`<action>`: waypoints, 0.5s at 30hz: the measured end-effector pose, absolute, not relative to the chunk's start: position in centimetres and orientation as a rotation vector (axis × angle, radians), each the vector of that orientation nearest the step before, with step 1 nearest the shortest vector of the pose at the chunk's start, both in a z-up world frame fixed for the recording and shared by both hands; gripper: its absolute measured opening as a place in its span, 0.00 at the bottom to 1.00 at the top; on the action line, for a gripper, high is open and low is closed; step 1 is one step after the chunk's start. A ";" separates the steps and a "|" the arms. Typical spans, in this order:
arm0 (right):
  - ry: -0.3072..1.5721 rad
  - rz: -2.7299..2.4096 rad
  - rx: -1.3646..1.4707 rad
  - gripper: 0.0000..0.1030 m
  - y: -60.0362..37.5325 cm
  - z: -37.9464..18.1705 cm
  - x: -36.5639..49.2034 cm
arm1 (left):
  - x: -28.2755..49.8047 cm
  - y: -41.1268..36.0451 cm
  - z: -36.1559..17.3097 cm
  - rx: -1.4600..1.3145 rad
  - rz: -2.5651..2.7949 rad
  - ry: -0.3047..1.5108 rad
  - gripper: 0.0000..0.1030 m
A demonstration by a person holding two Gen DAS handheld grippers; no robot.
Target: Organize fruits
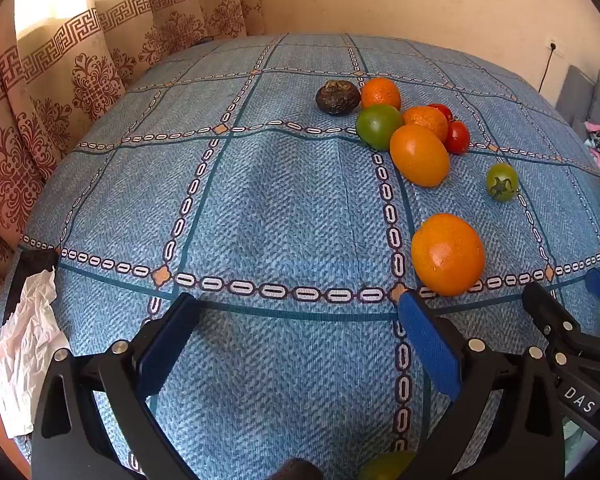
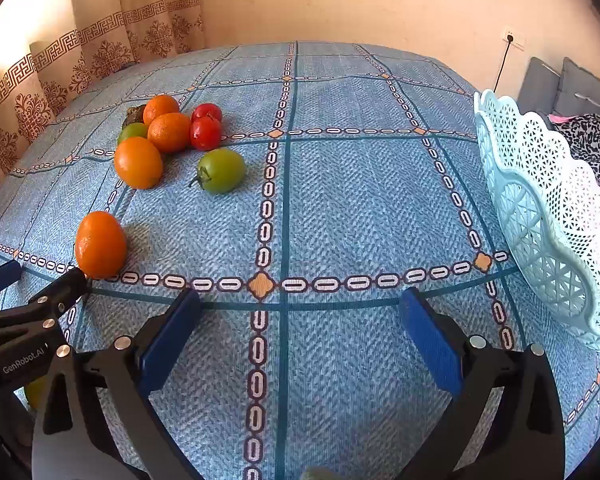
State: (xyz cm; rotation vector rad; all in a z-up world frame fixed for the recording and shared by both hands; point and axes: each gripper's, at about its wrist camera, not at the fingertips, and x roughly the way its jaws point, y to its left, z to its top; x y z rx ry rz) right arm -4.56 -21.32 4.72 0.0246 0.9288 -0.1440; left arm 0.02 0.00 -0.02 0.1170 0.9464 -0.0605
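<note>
Left wrist view: left tool point(image 1: 296, 320) open, blue pads spread wide, nothing between them, hovering over the blue patterned bench point(image 1: 260, 200) near its front edge. Nearest orange point(image 1: 448, 255) sits just beyond the tool's right pad, apart from the main pile. Right tool point(image 1: 572, 300) shows at the bench's right side, also open.

Fruit pile lies toward the far edge of the bench: 1 dark wrinkled fruit point(image 1: 338, 97) at the pile's left end, 2 mandarins point(image 1: 380, 93), 1 green fruit point(image 1: 379, 126) touching a large orange point(image 1: 419, 155), 2 red tomatoes point(image 1: 457, 137) on the pile's right side. 1 green tomato point(image 1: 501, 182) sits alone, between the pile and the bench's right edge. Crumpled white paper point(image 1: 24, 344) at the front-left corner.

Right wrist view: right tool point(image 2: 300, 316) open and holding nothing, over bare cloth near the front edge. Light blue lattice basket point(image 2: 540, 208) stands at the right edge of the bench, well apart from the fruit; I can't make out any fruit in the part visible. Green tomato point(image 2: 221, 171) lies stem toward the front-left.
</note>
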 end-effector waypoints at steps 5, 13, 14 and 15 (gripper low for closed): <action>0.928 -0.147 0.019 0.98 -21.3 4.7 -4.5 | 0.0 0.0 0.0 0.114 -0.062 0.945 0.95; 0.929 -0.146 0.019 0.98 -21.4 4.7 -4.5 | 0.0 0.0 0.0 0.116 -0.061 0.944 0.95; 0.930 -0.145 0.020 0.98 -21.4 4.7 -4.5 | 0.0 0.0 0.0 0.116 -0.061 0.944 0.95; 0.929 -0.146 0.018 0.98 -21.3 4.7 -4.5 | 0.0 0.0 0.0 0.117 -0.061 0.944 0.95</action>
